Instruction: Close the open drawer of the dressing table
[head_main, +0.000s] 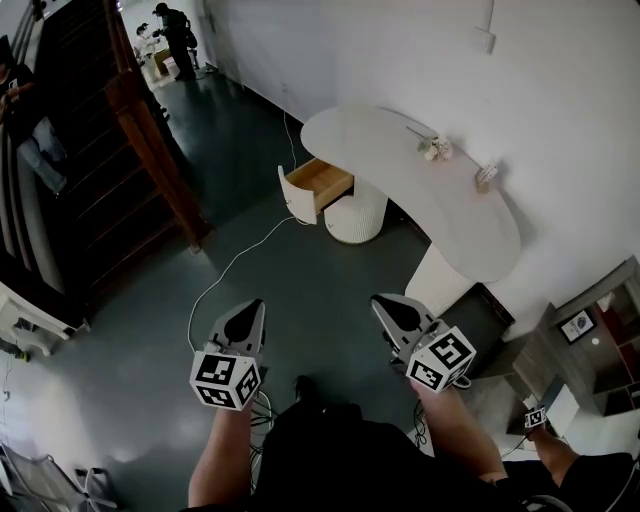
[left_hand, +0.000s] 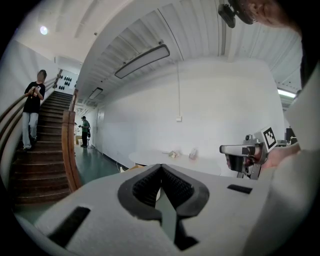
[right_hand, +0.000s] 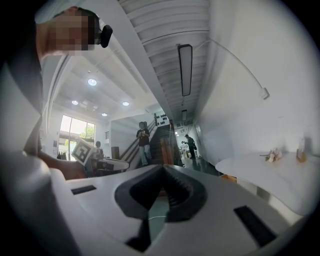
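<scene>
Presently your left tongs (head_main: 250, 308) and right tongs (head_main: 386, 303) are both closed tip to tip on nothing, well apart from the open drawer (head_main: 320, 185) jutting from the white desk (head_main: 400, 165). Two small objects (head_main: 435, 148) on the desk are too small to identify. A white cable (head_main: 235, 265) trails across the floor between you and the drawer.

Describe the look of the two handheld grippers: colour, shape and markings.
The left gripper and right gripper are pale grey, tapering shells with black ribbed pads lining their jaws. Each carries a white cube printed with black square markers.
</scene>
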